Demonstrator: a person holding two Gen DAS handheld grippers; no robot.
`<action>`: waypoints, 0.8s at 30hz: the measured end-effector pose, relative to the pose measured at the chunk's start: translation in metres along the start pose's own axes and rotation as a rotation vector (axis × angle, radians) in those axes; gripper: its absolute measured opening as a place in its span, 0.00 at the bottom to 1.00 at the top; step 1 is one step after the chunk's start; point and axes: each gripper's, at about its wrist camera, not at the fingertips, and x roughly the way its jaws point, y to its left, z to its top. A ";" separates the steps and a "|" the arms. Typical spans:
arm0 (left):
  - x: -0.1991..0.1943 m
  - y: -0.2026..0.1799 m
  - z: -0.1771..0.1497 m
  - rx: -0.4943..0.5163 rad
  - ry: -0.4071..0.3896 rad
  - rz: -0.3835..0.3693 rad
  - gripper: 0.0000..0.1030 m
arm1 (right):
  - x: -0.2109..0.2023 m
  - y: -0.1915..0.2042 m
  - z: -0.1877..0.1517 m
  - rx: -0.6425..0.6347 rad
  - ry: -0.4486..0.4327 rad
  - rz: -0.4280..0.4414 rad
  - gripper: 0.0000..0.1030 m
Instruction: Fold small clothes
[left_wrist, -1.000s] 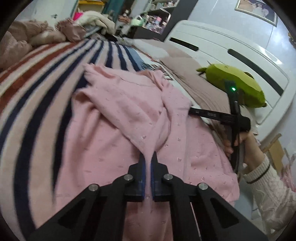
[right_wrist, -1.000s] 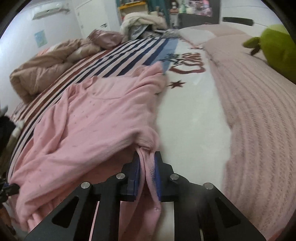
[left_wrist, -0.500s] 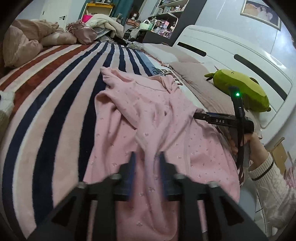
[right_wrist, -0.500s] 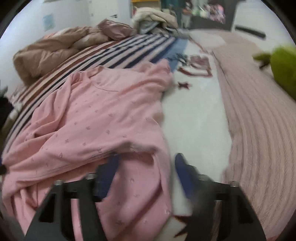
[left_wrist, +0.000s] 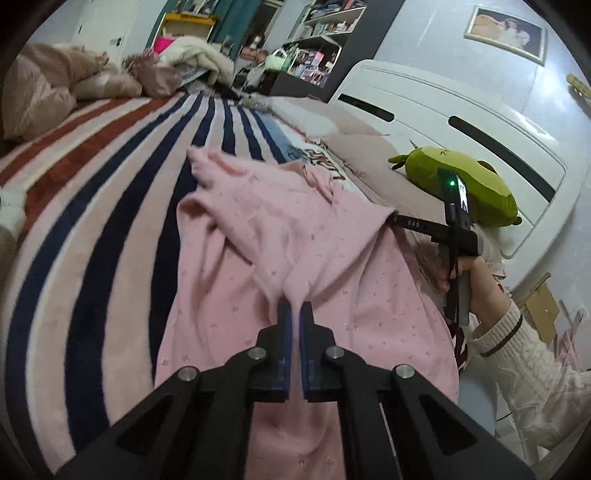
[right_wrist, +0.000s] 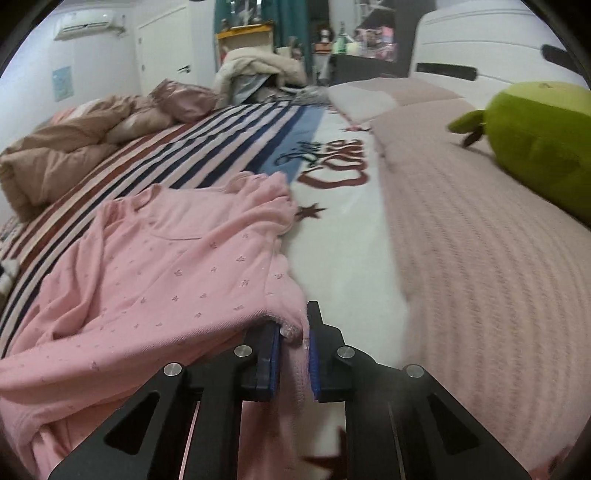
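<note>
A pink garment with small printed motifs (left_wrist: 258, 236) lies spread on the striped blanket (left_wrist: 110, 192) and also shows in the right wrist view (right_wrist: 166, 266). My left gripper (left_wrist: 294, 314) is shut on a pinched ridge of the pink fabric near its middle. My right gripper (right_wrist: 293, 328) is shut on the garment's right edge, with the cloth hanging between the blue pads. The right gripper also shows in the left wrist view (left_wrist: 397, 220), at the garment's far right edge, held by a hand in a white knit sleeve.
A green plush toy (left_wrist: 461, 188) lies on the mauve cover by the white headboard (left_wrist: 443, 110). A beige duvet (right_wrist: 62, 155) and heaped clothes (left_wrist: 199, 62) sit at the bed's far end. Shelves stand behind.
Both grippers opened about half a second ago and have now shut again on the pink garment, at fresh grips.
</note>
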 end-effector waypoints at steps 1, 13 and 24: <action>0.002 -0.002 0.001 0.016 0.011 0.032 0.02 | 0.001 -0.002 0.000 0.001 0.004 -0.022 0.07; -0.034 0.033 -0.028 -0.025 0.063 0.150 0.62 | -0.071 -0.011 -0.039 0.016 0.065 0.238 0.53; -0.012 0.051 -0.041 -0.096 0.136 0.005 0.73 | -0.130 -0.011 -0.164 0.134 0.266 0.585 0.63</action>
